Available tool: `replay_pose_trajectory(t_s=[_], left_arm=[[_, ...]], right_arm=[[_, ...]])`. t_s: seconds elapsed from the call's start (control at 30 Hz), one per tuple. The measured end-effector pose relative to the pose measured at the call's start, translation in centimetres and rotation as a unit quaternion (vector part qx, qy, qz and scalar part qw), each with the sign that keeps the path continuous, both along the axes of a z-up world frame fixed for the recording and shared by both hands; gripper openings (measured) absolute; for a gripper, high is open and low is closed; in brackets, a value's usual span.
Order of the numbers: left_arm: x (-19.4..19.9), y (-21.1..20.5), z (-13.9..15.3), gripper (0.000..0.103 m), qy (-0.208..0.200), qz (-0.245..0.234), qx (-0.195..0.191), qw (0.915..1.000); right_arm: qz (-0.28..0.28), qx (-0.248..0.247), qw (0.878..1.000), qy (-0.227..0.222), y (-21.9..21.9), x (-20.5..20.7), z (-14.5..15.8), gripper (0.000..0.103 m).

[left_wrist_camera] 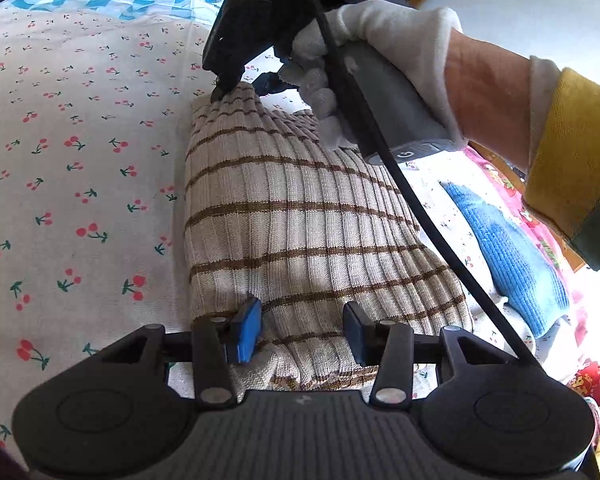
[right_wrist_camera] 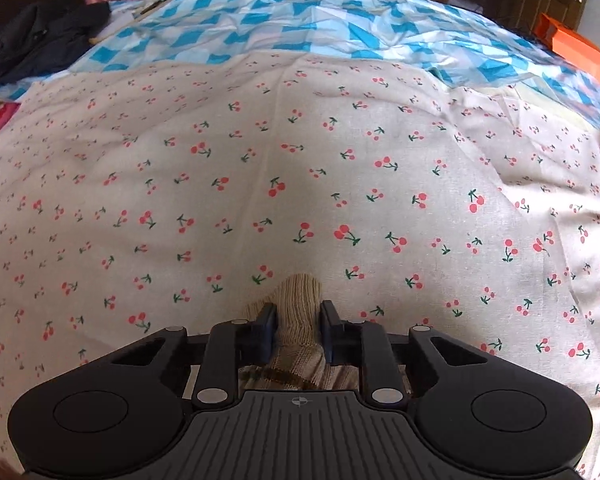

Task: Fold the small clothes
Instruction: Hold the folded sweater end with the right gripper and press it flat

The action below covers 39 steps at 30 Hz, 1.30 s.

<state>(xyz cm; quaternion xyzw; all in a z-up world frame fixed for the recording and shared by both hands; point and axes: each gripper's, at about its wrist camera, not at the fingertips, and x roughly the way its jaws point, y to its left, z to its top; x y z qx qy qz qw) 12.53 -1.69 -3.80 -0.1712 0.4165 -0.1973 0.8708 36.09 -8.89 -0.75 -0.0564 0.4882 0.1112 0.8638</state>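
Observation:
A beige knitted garment with brown stripes (left_wrist_camera: 300, 216) lies folded lengthwise on the cherry-print cloth (left_wrist_camera: 80, 160). My left gripper (left_wrist_camera: 304, 328) straddles its near end with blue pads apart, fabric between them. My right gripper (left_wrist_camera: 224, 84), held by a white-gloved hand, pinches the garment's far corner. In the right wrist view the right gripper (right_wrist_camera: 298, 332) has its pads pressed on a bunched piece of the beige garment (right_wrist_camera: 296, 300).
A blue knitted item (left_wrist_camera: 508, 252) lies to the right on pink patterned fabric (left_wrist_camera: 540, 240). A blue and white diamond-print sheet (right_wrist_camera: 300, 28) covers the far side of the bed. Dark clothing (right_wrist_camera: 32, 44) lies at far left, an orange box (right_wrist_camera: 576, 44) at far right.

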Motion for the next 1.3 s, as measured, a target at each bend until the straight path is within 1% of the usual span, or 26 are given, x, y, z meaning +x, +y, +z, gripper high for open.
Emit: replay_pose_trajectory(t_s=[0.1,0.13,0.17,0.2,0.27,0.37,0.43,0.5,0.57,0.63,0.67,0.7,0.73,0.8,0.83,0.93,1.0,1.03,1.1,1.2,1.23,1.3], left_arm=[[-0.2,0.1,0.1,0.048,-0.001,0.000,0.000,1.0000],[-0.3,0.2,0.2,0.048,0.000,0.001,-0.003,1.0000],[-0.3,0.3,0.2,0.048,0.001,0.002,-0.006,1.0000],[-0.3,0.5,0.2,0.048,0.002,0.003,-0.008,1.0000],[-0.4,0.8,0.3,0.048,0.002,0.006,-0.012,0.9999],[-0.4,1.1,0.4,0.048,0.002,0.008,-0.016,0.9998],[-0.4,1.1,0.4,0.048,0.000,0.008,-0.012,0.9999],[-0.6,0.7,0.3,0.049,-0.007,0.005,0.000,1.0000],[-0.8,0.2,0.3,0.049,-0.017,0.000,0.018,0.9997],[-1.2,-0.4,0.3,0.049,-0.027,-0.007,0.039,0.9988],[-1.4,-0.6,0.3,0.049,-0.030,-0.008,0.046,0.9984],[-1.6,-0.7,0.3,0.049,-0.030,-0.009,0.051,0.9982],[-1.7,-0.8,0.3,0.049,-0.029,-0.008,0.054,0.9981],[-2.1,-0.9,0.6,0.050,-0.025,-0.001,0.061,0.9978],[-2.2,-0.9,0.8,0.050,-0.023,0.002,0.064,0.9977],[-2.3,-1.1,2.1,0.049,-0.027,0.006,0.080,0.9964],[-2.5,-1.1,3.2,0.050,-0.040,0.010,0.092,0.9949],[-2.5,-1.1,3.8,0.050,-0.046,0.014,0.097,0.9941],[-2.1,-0.9,4.7,0.050,-0.052,0.023,0.107,0.9926],[-0.8,-1.0,5.4,0.050,-0.059,0.034,0.132,0.9889],[-0.3,-1.1,5.4,0.050,-0.059,0.038,0.140,0.9877],[0.8,-1.2,5.1,0.050,-0.052,0.045,0.141,0.9877]], right_arm=[[-0.002,-0.014,1.000,-0.003,0.4,-0.3,-0.4,0.022],[-0.009,-0.007,1.000,-0.006,0.4,-0.5,0.0,0.024],[-0.013,0.009,1.000,-0.009,0.0,-0.8,0.7,0.025],[-0.014,0.027,0.999,-0.018,-0.5,-1.4,1.6,0.028],[-0.013,0.048,0.998,-0.039,-1.9,-2.9,3.8,0.031],[-0.013,0.076,0.995,-0.060,-5.5,-7.2,6.6,0.032],[-0.011,0.089,0.994,-0.060,-8.3,-10.8,7.1,0.034],[-0.023,0.093,0.994,-0.060,-10.9,-14.1,6.7,0.034],[-0.046,0.098,0.993,-0.056,-13.3,-17.2,5.6,0.034],[-0.056,0.108,0.992,-0.033,-15.0,-19.4,3.4,0.034],[-0.067,0.098,0.993,-0.024,-15.5,-20.1,2.1,0.034],[-0.086,0.084,0.993,-0.015,-16.1,-20.4,0.7,0.037],[-0.103,0.100,0.990,-0.005,-17.0,-20.7,-0.5,0.034],[-0.130,0.165,0.978,0.008,-18.5,-21.3,-1.6,0.032],[-0.127,0.172,0.977,0.004,-18.7,-21.6,-1.5,0.032],[-0.114,0.167,0.979,-0.022,-18.7,-22.0,-0.4,0.032],[-0.116,0.182,0.975,-0.056,-19.1,-22.3,0.6,0.033],[-0.121,0.198,0.970,-0.072,-19.7,-22.6,1.0,0.038],[-0.130,0.233,0.960,-0.088,-20.3,-21.5,1.4,0.038],[-0.150,0.268,0.947,-0.094,-20.7,-18.7,1.0,0.038],[-0.156,0.274,0.945,-0.091,-20.6,-17.7,0.7,0.038],[-0.158,0.281,0.943,-0.079,-20.2,-16.1,-0.3,0.038]])
